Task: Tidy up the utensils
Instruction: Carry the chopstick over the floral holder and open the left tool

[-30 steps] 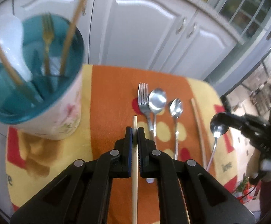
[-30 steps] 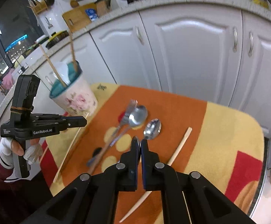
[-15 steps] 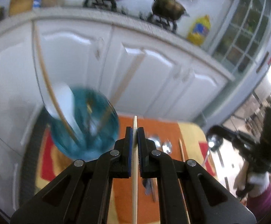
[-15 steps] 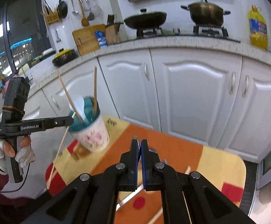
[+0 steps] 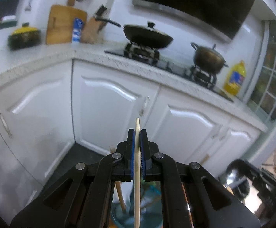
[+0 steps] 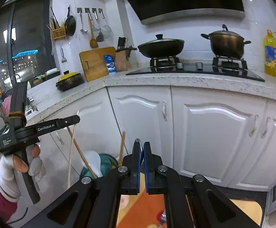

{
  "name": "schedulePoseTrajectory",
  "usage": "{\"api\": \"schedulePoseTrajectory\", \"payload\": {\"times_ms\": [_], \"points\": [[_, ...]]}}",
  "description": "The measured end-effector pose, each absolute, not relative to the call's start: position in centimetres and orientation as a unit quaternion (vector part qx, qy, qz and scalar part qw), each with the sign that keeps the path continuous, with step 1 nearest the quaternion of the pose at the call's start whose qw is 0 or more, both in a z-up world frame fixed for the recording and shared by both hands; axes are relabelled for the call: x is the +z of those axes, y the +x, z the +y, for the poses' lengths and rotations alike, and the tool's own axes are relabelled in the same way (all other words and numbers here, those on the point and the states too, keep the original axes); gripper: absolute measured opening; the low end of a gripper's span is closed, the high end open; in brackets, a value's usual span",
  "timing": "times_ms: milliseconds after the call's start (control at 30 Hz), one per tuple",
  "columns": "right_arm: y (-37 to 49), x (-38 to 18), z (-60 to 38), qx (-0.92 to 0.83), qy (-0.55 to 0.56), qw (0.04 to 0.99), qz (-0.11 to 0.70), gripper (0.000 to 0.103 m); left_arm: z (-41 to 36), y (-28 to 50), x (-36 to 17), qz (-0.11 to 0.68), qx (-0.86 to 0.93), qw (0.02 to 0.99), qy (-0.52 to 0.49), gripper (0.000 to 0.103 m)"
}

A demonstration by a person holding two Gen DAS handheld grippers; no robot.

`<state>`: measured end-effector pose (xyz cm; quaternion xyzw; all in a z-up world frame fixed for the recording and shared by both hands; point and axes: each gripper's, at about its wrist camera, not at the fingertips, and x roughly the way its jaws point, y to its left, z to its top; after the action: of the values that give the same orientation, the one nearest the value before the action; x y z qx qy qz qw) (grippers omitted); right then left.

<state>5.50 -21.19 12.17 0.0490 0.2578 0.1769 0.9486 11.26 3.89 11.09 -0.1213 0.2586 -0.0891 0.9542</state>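
Chopstick (image 5: 137,163) sits dead centre of the left view, pinched mid-shaft by the left gripper (image 5: 137,133), tip poking above the jaws. Light, stiff, smooth wood, so prob. prone to pivot; grip near the middle. Right gripper (image 6: 141,148), jaws pinching a spoon (image 6: 138,141), bowl edge-on. Cup (image 6: 103,163) lower left w/ more chopsticks.

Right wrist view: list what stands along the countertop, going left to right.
Yellow-lidded pot → cutting board → blue-and-white packet → knife block → black wok → bronze pot → oil bottle.
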Motion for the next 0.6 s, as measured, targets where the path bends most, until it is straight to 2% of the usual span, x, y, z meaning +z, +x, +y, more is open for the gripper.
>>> {"api": "schedulePoseTrajectory", "payload": {"times_ms": [300, 500, 600], "points": [[7.3, 11.0, -16.6, 0.159, -0.008, 0.959, 0.235, 0.003, 4.3, 11.3, 9.0, 0.173, -0.034, 0.979, -0.099, 0.003], [7.2, 8.8, -14.7, 0.144, -0.047, 0.961, 0.233, 0.003, 4.0, 11.0, 7.4, 0.144, -0.024, 0.986, -0.08, 0.003], [6.7, 8.1, -13.5, 0.139, -0.076, 0.961, 0.227, 0.003, 3.8, 11.0, 6.5, 0.154, -0.024, 0.985, -0.08, 0.003]]}}
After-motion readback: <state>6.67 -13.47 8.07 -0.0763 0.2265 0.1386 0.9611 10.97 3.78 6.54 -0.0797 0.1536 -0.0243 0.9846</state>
